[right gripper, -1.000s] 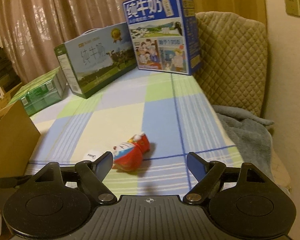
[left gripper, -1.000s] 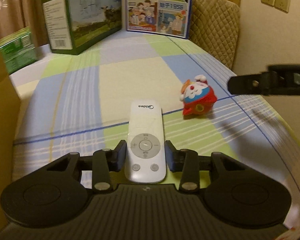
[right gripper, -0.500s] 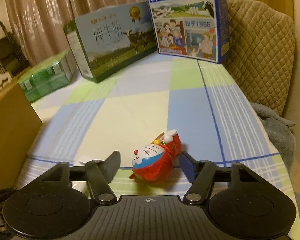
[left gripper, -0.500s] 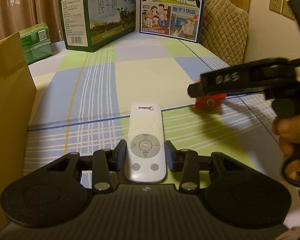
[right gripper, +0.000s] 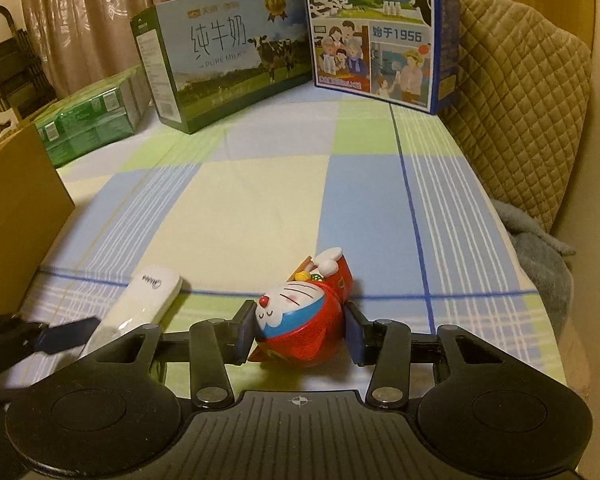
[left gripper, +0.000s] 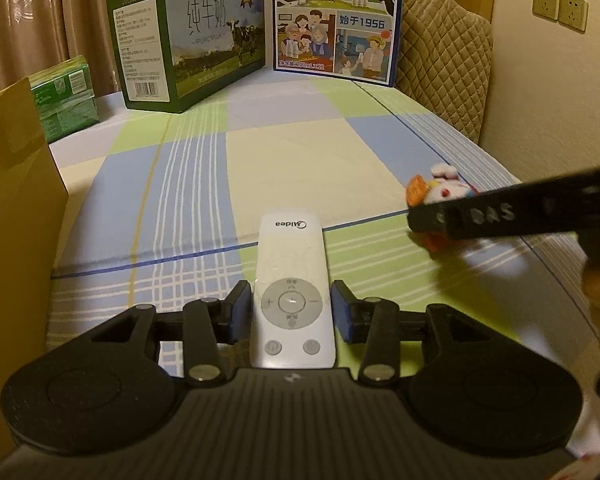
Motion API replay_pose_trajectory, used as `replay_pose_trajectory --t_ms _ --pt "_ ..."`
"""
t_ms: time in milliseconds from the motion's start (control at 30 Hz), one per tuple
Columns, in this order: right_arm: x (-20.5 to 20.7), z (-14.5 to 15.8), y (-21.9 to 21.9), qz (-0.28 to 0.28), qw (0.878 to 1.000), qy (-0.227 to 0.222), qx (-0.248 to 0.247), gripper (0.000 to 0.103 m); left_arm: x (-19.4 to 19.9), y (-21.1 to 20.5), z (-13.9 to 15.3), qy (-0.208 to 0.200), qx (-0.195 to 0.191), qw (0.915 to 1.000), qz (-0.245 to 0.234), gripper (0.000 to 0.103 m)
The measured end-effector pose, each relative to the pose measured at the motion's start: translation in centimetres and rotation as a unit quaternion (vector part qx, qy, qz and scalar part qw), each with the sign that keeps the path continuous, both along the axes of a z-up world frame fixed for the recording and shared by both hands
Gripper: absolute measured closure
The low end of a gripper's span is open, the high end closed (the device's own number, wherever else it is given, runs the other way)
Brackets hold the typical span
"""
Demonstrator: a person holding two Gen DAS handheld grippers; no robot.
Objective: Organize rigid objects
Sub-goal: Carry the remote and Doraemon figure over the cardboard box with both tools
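Note:
A white Midea remote (left gripper: 293, 284) lies on the checked bedsheet, its lower half between the pads of my left gripper (left gripper: 292, 312), which is shut on its sides. The remote also shows in the right wrist view (right gripper: 140, 304). A red and blue Doraemon toy (right gripper: 300, 312) lies on its back between the pads of my right gripper (right gripper: 300, 330), which is shut on it. In the left wrist view the toy (left gripper: 440, 192) is partly hidden behind the right gripper's finger.
A brown cardboard box (left gripper: 16, 208) stands at the left. A green milk carton box (right gripper: 216, 56), a blue milk box (right gripper: 380, 28) and green packs (right gripper: 88, 124) stand at the back. A quilted chair (right gripper: 520, 120) and grey cloth (right gripper: 540, 248) are at the right.
My right gripper came down around the Doraemon toy and its jaws closed on it. The left gripper stayed shut on the remote and hardly moved.

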State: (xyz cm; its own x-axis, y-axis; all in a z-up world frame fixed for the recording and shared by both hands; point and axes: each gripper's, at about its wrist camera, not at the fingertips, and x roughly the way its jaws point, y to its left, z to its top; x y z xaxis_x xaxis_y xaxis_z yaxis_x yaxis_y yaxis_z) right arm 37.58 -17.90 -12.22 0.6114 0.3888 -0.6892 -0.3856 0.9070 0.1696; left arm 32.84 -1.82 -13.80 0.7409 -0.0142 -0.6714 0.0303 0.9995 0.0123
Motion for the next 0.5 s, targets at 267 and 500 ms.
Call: replay_pose_trajectory --t_ms 267,500 --pt "-1.2 0.3 -0.7 0.0 1.0 0.007 -0.003 0.061 1.0 -0.2 0.2 0.009 0.005 0.9999 -0.009 0.067" --pt "-3.3 1.2 -1.6 -0.006 1.0 0.015 0.0 0.061 -2.0 -0.3 0.5 0.021 0.014 0.9997 -0.002 0.068"
